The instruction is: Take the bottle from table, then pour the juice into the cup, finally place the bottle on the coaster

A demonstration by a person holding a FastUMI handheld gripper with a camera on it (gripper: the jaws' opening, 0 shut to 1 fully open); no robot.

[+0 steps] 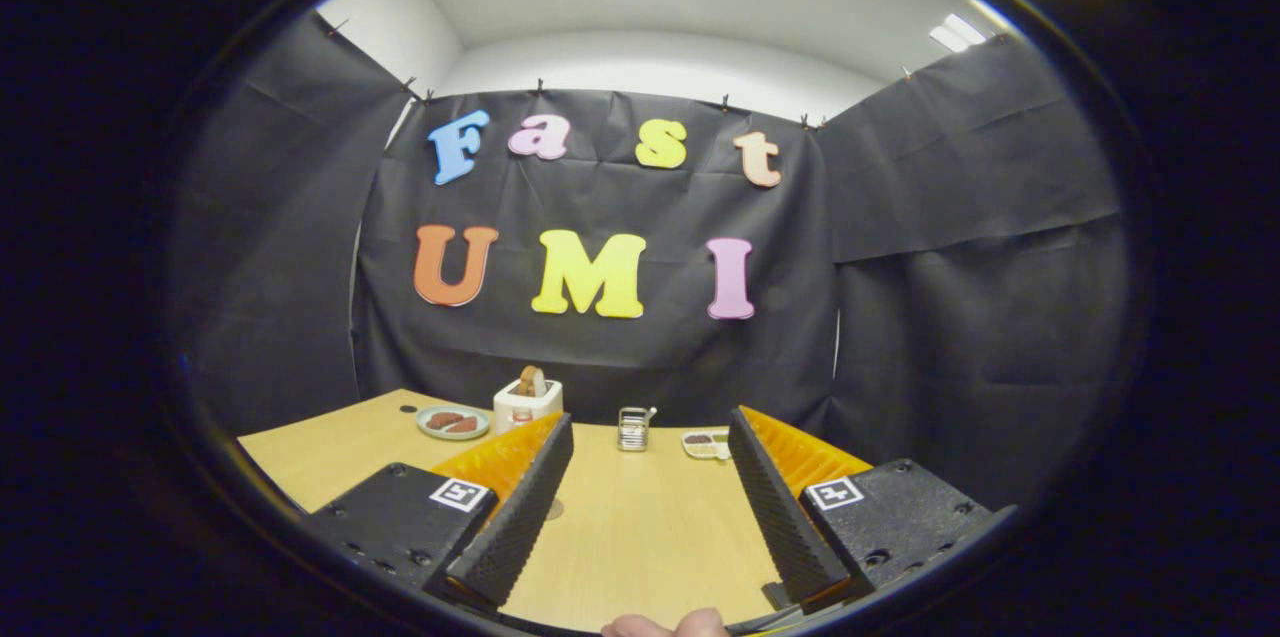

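My gripper [650, 432] is open above the wooden table [640, 527], with nothing between its two fingers. The fingers [520, 507] stand wide apart and point toward the back of the table. A small ribbed glass cup [632, 428] with a spoon-like handle stands far ahead, between the fingertips in view. I cannot pick out a bottle or a coaster in this view.
At the back left stand a white toaster [527, 401] with toast in it and a small plate [453, 422] with brown pieces. A little tray [706, 443] of food lies by the right fingertip. Part of a hand [665, 625] shows below the fingers.
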